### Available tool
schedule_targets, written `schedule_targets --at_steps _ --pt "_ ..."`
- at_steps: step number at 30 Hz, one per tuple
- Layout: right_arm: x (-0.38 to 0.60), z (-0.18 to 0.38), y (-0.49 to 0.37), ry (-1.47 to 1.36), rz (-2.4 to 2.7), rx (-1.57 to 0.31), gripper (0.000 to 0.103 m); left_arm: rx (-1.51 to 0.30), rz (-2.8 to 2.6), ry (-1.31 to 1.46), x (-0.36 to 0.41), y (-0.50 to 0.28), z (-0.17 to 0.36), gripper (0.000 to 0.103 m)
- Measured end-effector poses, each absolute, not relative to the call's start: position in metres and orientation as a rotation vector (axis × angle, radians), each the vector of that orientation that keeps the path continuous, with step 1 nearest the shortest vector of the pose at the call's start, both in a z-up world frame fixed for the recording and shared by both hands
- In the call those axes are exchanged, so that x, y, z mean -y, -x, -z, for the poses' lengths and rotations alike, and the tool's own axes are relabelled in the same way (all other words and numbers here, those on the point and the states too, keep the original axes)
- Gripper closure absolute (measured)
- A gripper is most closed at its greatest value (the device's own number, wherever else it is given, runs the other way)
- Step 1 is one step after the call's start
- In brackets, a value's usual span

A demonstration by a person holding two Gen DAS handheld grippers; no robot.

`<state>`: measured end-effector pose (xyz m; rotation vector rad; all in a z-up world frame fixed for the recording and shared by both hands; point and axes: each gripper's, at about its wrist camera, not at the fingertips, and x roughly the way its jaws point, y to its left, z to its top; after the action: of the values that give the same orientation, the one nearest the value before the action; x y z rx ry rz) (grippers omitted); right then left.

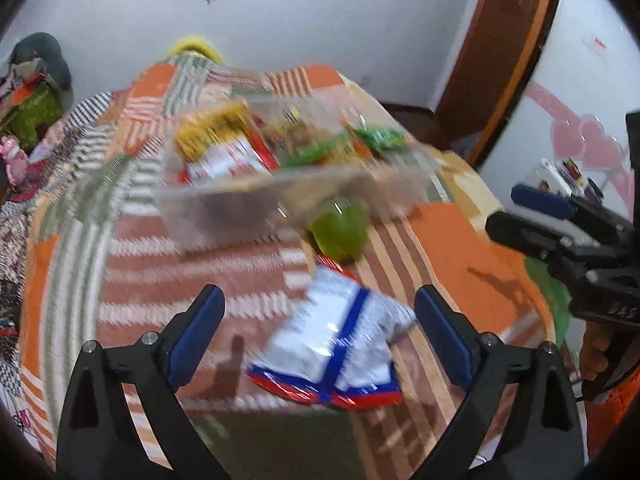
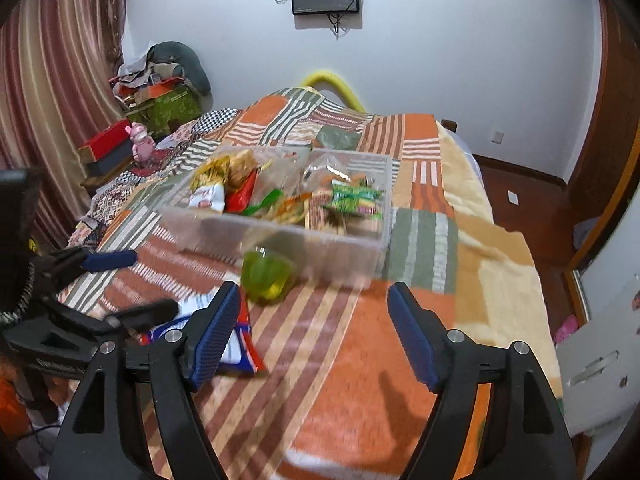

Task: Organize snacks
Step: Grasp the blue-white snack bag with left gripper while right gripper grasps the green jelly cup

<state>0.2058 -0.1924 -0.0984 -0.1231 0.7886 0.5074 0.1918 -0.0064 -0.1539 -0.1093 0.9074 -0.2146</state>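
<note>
Okay, quick rundown, blurry frames so bear with it. Clear plastic bin point(image 2: 352, 256) parked mid-bed on the patchwork blanket point(image 2: 424, 240), already stuffed with snack packets: a yellow-and-white bag point(image 2: 210, 188) at the left end, green wrappers point(image 2: 356, 196) at the right. Probably the collection point, set within easy reach of both hands. Two stragglers left outside it: a green jelly cup point(image 2: 268, 276) sitting just in front of the bin's near wall, apparently touching it, and a white, blue and red chip bag point(image 1: 340, 344) lying flat on the blanket, nearer the camera. Left hand-held gripper point(image 1: 320, 340) spread wide, chip bag lying in the gap between the blue pads but not pinched by either; looks like lining up for a grab, or just let go, can't say which. Right hand-held gripper point(image 2: 316, 336) also released, jaws apart, nothing between them but bare blanket, jelly cup just beyond the left pad. Chip bag's long axis running from its red sealed end, closest to the left camera, up toward the jelly cup and bin, slightly slanted to the right. Bin's long side lying crosswise. Guessing chip bag next, then cup.
</note>
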Motion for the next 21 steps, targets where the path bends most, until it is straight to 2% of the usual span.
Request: schedule_targets --at_steps 8,10,15,18,21 --pt "0.199 0.108 -0.195 0.097 -0.5 -0.824 0.03 -1.05 0.231 0.04 0.03 -0.202 0.204 0.006" --pt "0.198 0.112 -0.196 0.094 -0.5 -0.835 0.03 -1.023 0.219 0.039 0.029 -0.2 0.206 0.006" --pt "0.191 0.124 -0.202 0.087 -0.504 -0.864 0.03 -0.967 0.236 0.103 0.015 -0.196 0.199 0.029" --pt "0.182 0.13 -0.21 0.082 -0.512 -0.879 0.03 -0.934 0.205 0.114 0.002 -0.196 0.193 0.035" --pt "0.169 0.137 -0.221 0.069 -0.526 -0.903 0.03 -0.915 0.168 0.127 -0.013 -0.194 0.188 0.036"
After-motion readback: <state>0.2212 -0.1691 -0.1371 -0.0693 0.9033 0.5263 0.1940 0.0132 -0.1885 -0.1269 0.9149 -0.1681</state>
